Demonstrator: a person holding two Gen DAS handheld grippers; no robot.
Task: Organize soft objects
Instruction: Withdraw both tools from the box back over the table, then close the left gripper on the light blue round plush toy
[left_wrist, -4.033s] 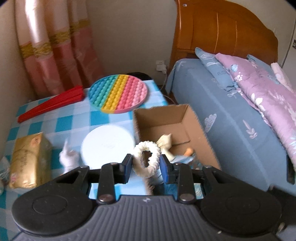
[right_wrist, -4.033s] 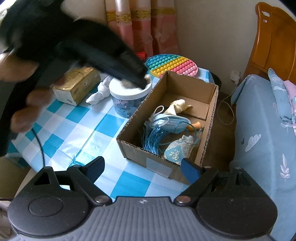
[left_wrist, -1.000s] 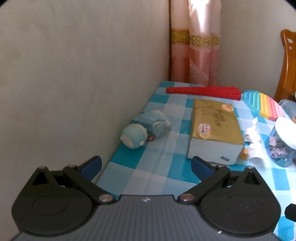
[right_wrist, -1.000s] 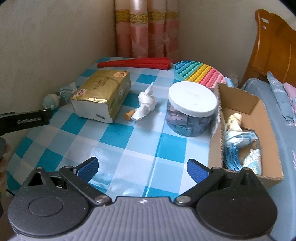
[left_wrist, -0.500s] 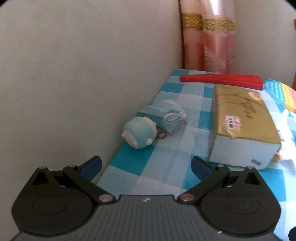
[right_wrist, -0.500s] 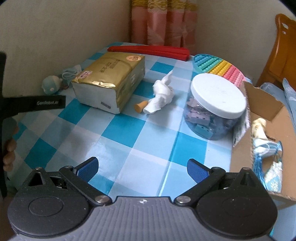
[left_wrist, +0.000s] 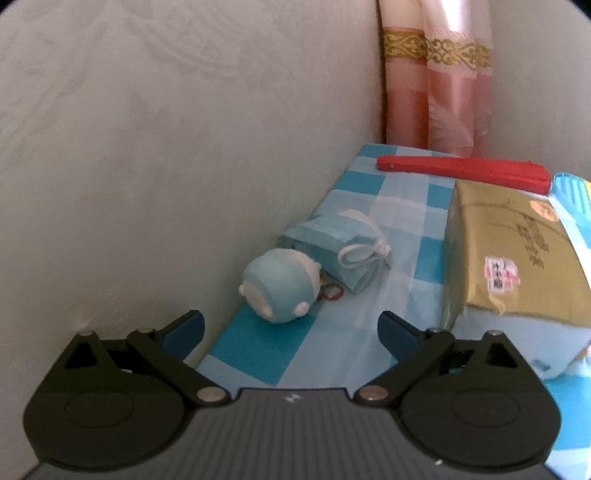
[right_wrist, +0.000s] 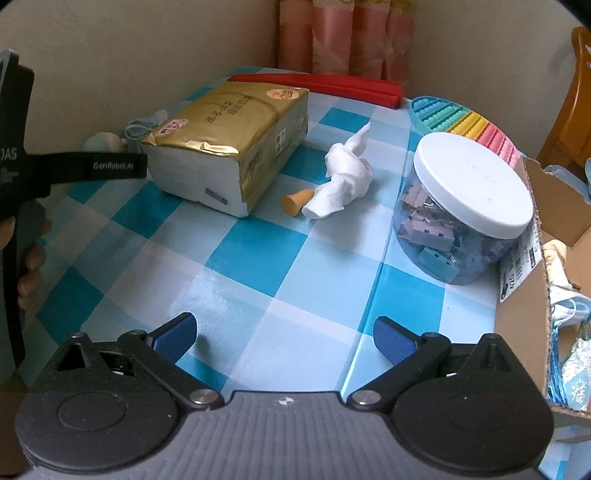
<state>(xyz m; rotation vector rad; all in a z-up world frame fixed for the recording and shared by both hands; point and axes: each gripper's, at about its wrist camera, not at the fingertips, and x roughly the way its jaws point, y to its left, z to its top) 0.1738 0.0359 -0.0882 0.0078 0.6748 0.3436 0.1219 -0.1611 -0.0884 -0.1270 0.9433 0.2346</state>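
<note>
A small pale-blue plush toy (left_wrist: 279, 290) lies on the checked tablecloth beside the wall, with a folded blue face mask (left_wrist: 340, 254) just behind it. My left gripper (left_wrist: 291, 334) hovers short of the plush, jaws wide and starting to close, with nothing between them. In the right wrist view a crumpled white cloth (right_wrist: 341, 179) with an orange stub (right_wrist: 295, 201) lies mid-table. My right gripper (right_wrist: 284, 338) stands open above bare cloth. The cardboard box (right_wrist: 528, 295) at the right edge holds soft items, among them a blue tassel (right_wrist: 557, 354).
A gold tissue pack (right_wrist: 229, 147) sits between the plush and the white cloth. A white-lidded jar of clips (right_wrist: 465, 214) stands next to the box. A red folded fan (right_wrist: 321, 85) and a rainbow pop mat (right_wrist: 465, 122) lie at the back. The wall runs along the table's left edge.
Both grippers have moved forward and down toward the table. The plush and mask have grown larger in the left wrist view; the white cloth has come nearer in the right wrist view.
</note>
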